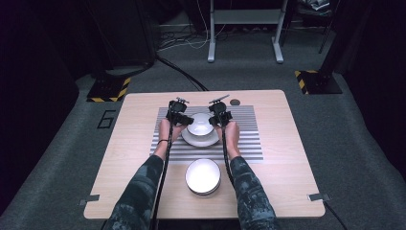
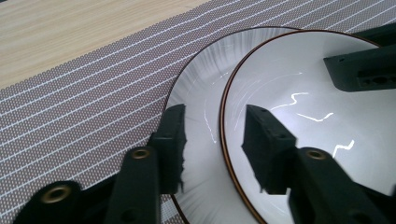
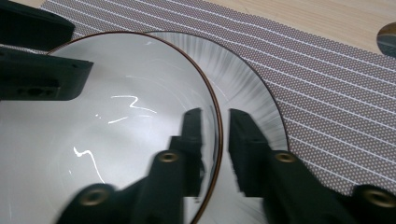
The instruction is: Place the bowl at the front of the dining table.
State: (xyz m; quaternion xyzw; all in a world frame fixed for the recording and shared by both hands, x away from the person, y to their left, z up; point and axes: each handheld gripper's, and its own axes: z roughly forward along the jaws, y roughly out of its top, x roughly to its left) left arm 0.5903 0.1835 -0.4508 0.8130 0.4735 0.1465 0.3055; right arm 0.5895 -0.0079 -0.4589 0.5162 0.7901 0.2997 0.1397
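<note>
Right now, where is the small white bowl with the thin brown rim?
In the high view, the small white bowl sits on the white plate on the striped placemat, between the left gripper and right gripper.

Two white bowls counted, one (image 1: 200,124) on one white plate (image 1: 199,139), one (image 1: 203,176) nearer the person, one striped placemat (image 1: 249,139), one wooden table (image 1: 124,158), two tongs, left (image 1: 183,118), right (image 1: 216,119)

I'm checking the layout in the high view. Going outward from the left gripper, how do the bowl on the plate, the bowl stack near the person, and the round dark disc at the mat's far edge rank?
1. Bowl on the plate: just right of the left gripper, at its jaws.
2. Round dark disc: far right, beyond the striped mat.
3. Bowl stack: at the near table edge, between the forearms.
</note>
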